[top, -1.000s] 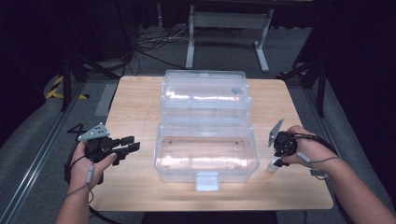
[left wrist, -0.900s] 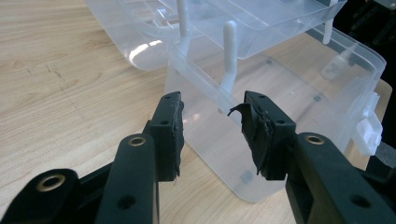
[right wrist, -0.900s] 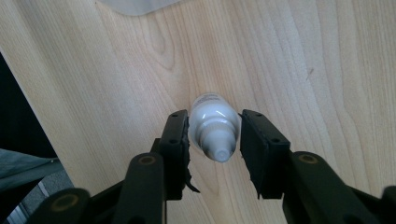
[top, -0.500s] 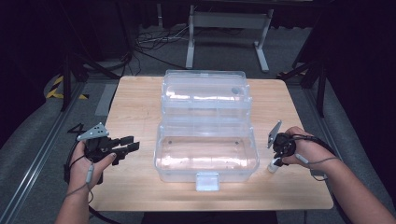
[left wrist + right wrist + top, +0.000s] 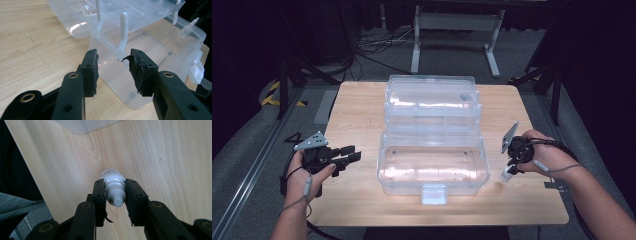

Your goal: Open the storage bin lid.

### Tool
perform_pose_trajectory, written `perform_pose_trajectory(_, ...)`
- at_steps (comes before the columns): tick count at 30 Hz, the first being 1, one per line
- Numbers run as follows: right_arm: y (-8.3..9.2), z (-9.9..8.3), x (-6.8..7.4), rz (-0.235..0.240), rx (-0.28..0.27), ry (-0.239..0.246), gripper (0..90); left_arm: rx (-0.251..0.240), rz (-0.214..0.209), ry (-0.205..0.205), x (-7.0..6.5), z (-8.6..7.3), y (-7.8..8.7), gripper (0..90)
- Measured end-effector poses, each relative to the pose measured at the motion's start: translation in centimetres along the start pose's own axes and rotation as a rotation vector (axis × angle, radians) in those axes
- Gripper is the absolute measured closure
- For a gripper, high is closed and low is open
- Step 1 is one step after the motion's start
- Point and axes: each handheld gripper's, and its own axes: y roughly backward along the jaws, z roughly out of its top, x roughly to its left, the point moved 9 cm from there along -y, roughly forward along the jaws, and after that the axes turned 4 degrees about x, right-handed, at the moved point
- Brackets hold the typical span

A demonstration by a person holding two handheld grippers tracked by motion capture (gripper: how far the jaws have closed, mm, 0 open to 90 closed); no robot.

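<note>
Change: since the earlier frame my right jaws have just been closing, and the small white dropper bottle point(image 5: 113, 187) now sits between them; neither hand has shifted much.
Right jaws: my right gripper point(image 5: 114, 195) points down at the wooden surface point(image 5: 357, 107) and is clamped around the bottle's neck and shoulder, pads touching both sides, nozzle toward the camera.
Bottle place: it stands on the surface just right of the clear plastic organiser box point(image 5: 432, 167), near the box's front right corner, under my right gripper point(image 5: 512, 167).
Left jaws: my left gripper point(image 5: 113, 68) is released, holding nothing, aimed at the box's near wall; in the high view my left gripper point(image 5: 343, 157) rests left of the box, apart from it.
Box: it lies open, its tiered trays point(image 5: 432, 97) swung back, its lower tub bare.
Doing it well: I judge the grip sits high on a slim neck, so I should lift straight up, keep the bottle upright, clear the box rim, then lower it into the tub before releasing.
Risk: tilting could let the bottle pivot between my pads.
</note>
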Motion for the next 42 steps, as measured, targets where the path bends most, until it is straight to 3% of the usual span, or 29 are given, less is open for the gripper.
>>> perform_pose_trajectory(8, 2.2, 0.5, 0.3, -0.024, -0.004, 0.027, 71.1, -0.004, 0.003, 0.002, 0.1, 0.0, 0.1, 58.8)
perform_pose_trajectory(16, 4.1, 1.3, 1.0, -0.011, -0.014, 0.042, 71.1, -0.004, 0.004, 0.002, 0.1, 0.0, 0.1, 58.8)
perform_pose_trajectory(42, 8.5, 4.5, 3.0, -0.069, -0.032, 0.136, 71.2, 0.003, 0.000, 0.003, -0.1, -0.2, 0.0, 58.9)
